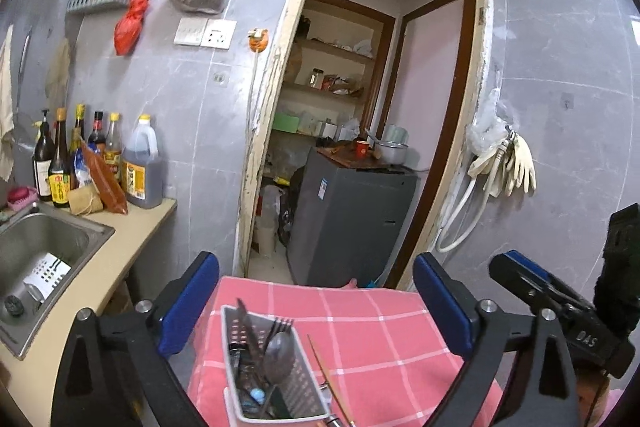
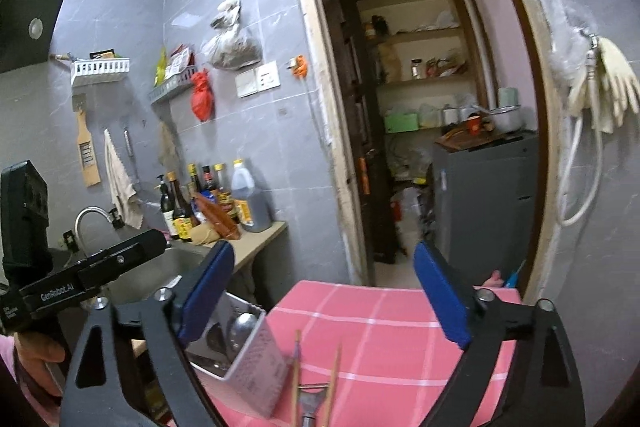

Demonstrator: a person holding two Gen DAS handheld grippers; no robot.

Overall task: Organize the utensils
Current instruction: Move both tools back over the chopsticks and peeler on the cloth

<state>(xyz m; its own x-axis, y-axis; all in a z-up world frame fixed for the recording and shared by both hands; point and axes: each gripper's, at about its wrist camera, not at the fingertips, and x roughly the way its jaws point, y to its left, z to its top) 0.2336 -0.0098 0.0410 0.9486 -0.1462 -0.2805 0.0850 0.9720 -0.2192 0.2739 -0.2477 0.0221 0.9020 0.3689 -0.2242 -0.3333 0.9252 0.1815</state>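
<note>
A white perforated utensil holder lies on a pink checked cloth. A spoon, a fork and other utensils sit inside it. Wooden chopsticks lie on the cloth just right of the holder. My left gripper stands open above the holder with nothing between its blue pads. My right gripper is also open and empty, above the cloth and chopsticks; its body shows at the right of the left wrist view.
A steel sink with a second white holder in it sits left, beside sauce bottles on the beige counter. Ahead is a doorway to a pantry with a grey appliance. Rubber gloves hang on the right wall.
</note>
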